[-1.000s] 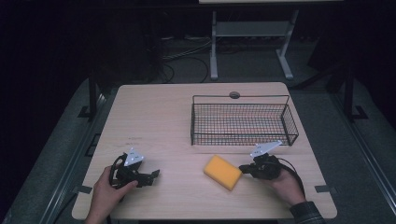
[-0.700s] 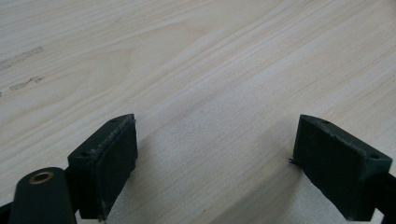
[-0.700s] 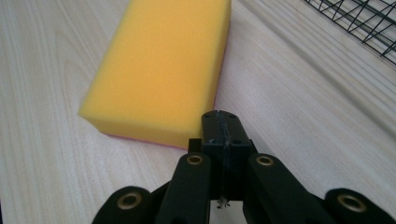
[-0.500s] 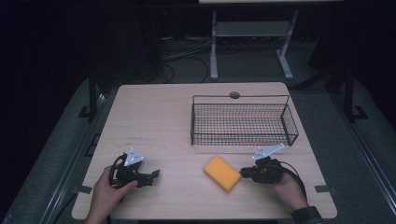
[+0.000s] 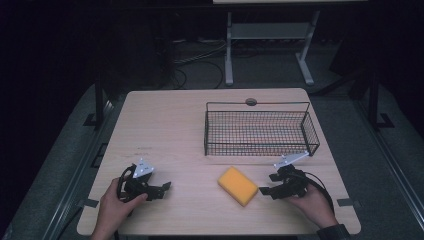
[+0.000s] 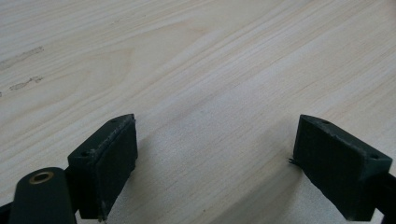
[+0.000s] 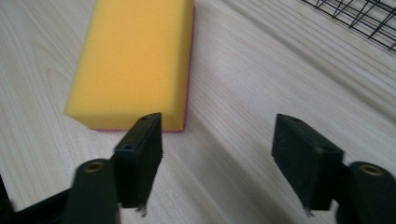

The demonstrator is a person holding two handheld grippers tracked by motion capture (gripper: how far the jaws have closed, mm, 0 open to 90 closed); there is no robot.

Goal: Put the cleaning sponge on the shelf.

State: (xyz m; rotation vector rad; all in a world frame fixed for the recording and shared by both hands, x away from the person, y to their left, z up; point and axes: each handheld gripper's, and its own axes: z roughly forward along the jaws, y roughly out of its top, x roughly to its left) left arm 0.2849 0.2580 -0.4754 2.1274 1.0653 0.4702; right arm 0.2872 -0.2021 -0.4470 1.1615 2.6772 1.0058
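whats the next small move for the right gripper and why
Probably ease the right gripper forward and a little to its left, so the yellow sponge sits between its open jaws. In the right gripper view the sponge lies flat on the table, ahead and off-centre.

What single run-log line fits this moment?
right gripper: open, near sponge | left gripper: open, idle | basket: empty

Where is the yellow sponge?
In the high view, the yellow sponge lies flat on the table, just in front of the wire basket and beside the right gripper.
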